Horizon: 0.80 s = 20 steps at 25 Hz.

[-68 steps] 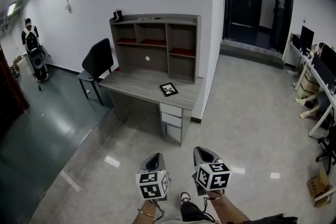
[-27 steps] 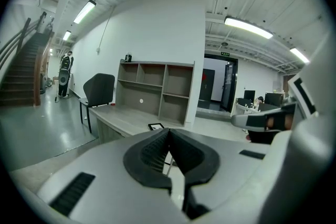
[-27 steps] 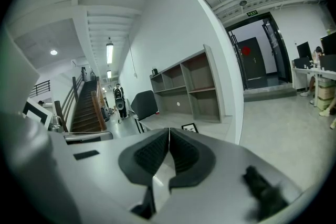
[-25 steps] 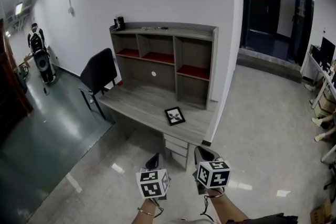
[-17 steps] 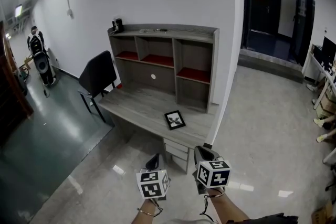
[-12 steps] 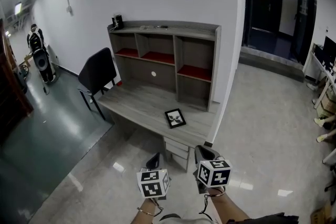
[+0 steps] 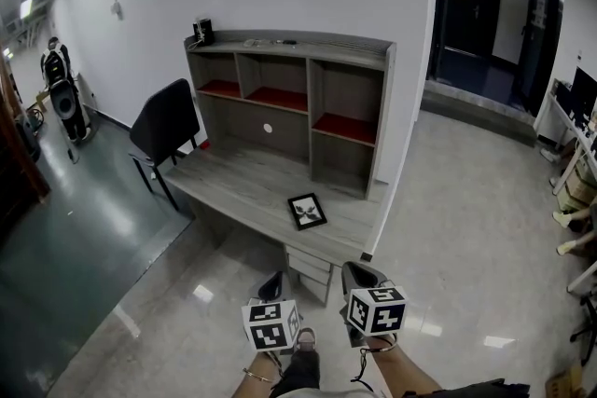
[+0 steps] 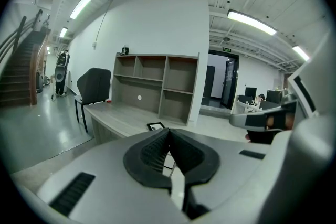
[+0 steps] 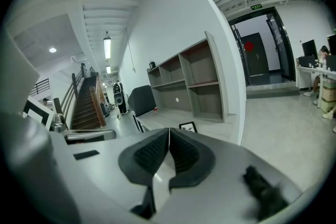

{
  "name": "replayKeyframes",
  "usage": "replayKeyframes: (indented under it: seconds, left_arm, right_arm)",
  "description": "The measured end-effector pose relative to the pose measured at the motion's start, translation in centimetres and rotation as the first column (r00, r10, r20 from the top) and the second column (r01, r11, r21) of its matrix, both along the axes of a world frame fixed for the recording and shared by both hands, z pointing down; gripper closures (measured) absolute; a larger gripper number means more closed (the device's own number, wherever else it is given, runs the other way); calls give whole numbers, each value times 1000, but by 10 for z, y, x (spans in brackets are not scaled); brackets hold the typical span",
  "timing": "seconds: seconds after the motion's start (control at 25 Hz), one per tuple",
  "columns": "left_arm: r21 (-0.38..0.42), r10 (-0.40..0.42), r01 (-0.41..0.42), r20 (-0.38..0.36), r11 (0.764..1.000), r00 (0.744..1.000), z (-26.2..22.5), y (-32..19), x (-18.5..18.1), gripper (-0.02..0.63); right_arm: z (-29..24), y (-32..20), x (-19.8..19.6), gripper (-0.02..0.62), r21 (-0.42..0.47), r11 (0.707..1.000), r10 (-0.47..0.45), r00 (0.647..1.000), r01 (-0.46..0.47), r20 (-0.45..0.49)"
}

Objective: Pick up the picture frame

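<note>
A black picture frame (image 7: 307,211) is lying flat near the front right corner of a grey wooden desk (image 7: 233,186), just ahead of the open shelving unit (image 7: 289,93) that is standing along the desk's back. A black chair (image 7: 166,118) is sitting at the desk's far left end.

The person is standing on the glossy floor (image 7: 448,228) short of the desk. They are holding both tools low and well apart from the frame. The left gripper (image 7: 271,286) and the right gripper (image 7: 357,275) are pointing toward the desk, and neither is touching anything.

Each gripper's own view is showing its ribbed jaws pressed together with nothing between them. The frame is showing small on the desk beyond the tips.

The pickup appears not yet begun, as the frame is lying untouched on the desk. What is left, by the look of it, is the whole job: reaching the desk, parting a pair of jaws, taking hold of the frame's edge and lifting it clear.
</note>
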<state>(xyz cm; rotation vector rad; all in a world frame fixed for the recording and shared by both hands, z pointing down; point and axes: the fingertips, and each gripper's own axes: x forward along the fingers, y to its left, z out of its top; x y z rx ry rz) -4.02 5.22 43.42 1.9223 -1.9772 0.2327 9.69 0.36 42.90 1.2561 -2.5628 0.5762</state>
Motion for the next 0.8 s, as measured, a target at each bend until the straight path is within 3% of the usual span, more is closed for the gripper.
replayKeyframes:
  seconds: [0.8]
  left_arm:
    - [56, 37, -36, -10, 998, 999, -19, -143, -34, 592]
  right_arm:
    - [-19, -133, -33, 563, 54, 998, 34, 999, -33, -9]
